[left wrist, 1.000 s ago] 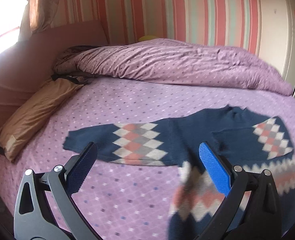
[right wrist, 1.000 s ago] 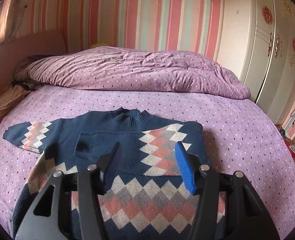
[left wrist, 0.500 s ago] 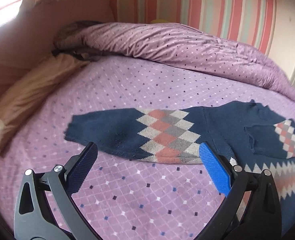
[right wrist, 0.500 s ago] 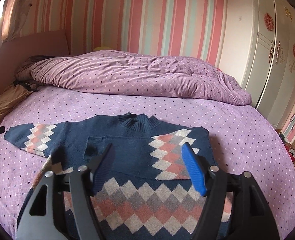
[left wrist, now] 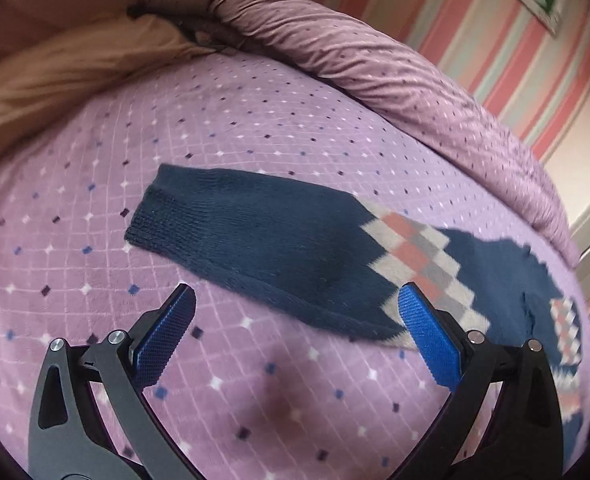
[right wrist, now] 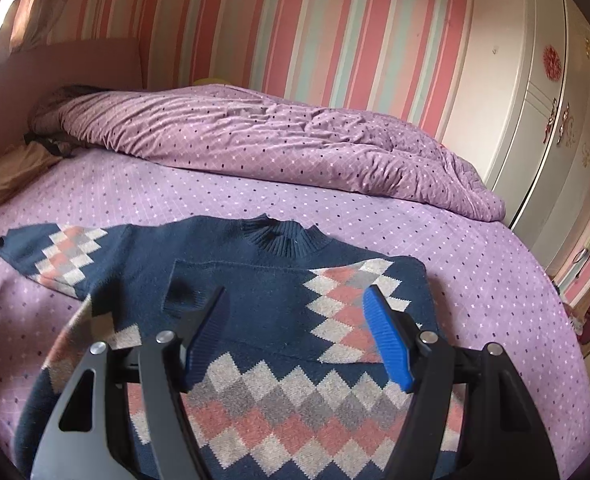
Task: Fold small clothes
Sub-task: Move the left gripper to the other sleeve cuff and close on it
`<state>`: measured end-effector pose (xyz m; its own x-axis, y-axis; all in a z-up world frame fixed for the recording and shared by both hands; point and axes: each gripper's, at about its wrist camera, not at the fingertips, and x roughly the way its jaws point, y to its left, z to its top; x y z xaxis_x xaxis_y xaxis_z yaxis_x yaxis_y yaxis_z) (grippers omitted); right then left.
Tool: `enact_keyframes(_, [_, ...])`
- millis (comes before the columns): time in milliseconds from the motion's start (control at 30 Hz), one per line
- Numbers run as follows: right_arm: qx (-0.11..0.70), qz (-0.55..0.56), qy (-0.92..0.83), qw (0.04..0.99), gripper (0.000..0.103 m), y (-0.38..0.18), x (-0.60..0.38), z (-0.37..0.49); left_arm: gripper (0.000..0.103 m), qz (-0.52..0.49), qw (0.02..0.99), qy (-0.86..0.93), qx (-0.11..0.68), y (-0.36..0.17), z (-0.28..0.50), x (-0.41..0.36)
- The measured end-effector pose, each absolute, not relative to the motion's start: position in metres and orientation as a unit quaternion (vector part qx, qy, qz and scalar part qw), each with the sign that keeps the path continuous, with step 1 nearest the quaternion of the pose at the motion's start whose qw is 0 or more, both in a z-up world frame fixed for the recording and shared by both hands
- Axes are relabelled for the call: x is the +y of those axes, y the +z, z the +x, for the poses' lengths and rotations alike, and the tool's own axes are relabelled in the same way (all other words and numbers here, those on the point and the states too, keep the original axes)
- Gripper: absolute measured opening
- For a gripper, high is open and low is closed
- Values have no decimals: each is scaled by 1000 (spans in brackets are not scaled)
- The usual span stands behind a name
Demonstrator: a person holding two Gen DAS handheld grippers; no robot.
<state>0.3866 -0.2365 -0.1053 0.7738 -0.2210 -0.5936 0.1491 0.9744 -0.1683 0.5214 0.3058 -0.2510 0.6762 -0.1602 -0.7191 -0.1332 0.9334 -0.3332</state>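
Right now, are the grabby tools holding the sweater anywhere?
No. The left tool is open above the outstretched sleeve, and the right tool is open over the sweater; neither pinches any fabric.

left black two-finger gripper: jaws wide apart, nothing between (blue pads) | right black two-finger gripper: jaws apart after just opening, empty

Ahead of your right gripper the sweater lies flat on the bed, one sleeve stretching out before your left gripper. Beyond it lies the bunched duvet, a pillow far left.
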Motion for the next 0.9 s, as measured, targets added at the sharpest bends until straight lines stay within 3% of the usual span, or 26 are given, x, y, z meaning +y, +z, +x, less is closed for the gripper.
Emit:
enact_keyframes(333, [328,-69,-100,937,70,-115,-233,394,100,-227,870,24,437,-289,551,346])
enact_keyframes(700, [330,-80,-108,934,70,-118,-235,396,100,-205,863,52,459,-297,588,356])
enact_keyframes(800, [331,-81,-107,934,70,-118,-235,396,96,-198,866,65,454,-298,591,355])
enact_keyframes(900, [333,-87,-105,933,70,-119,-234,396,77,-182,868,89,454,-297,590,354])
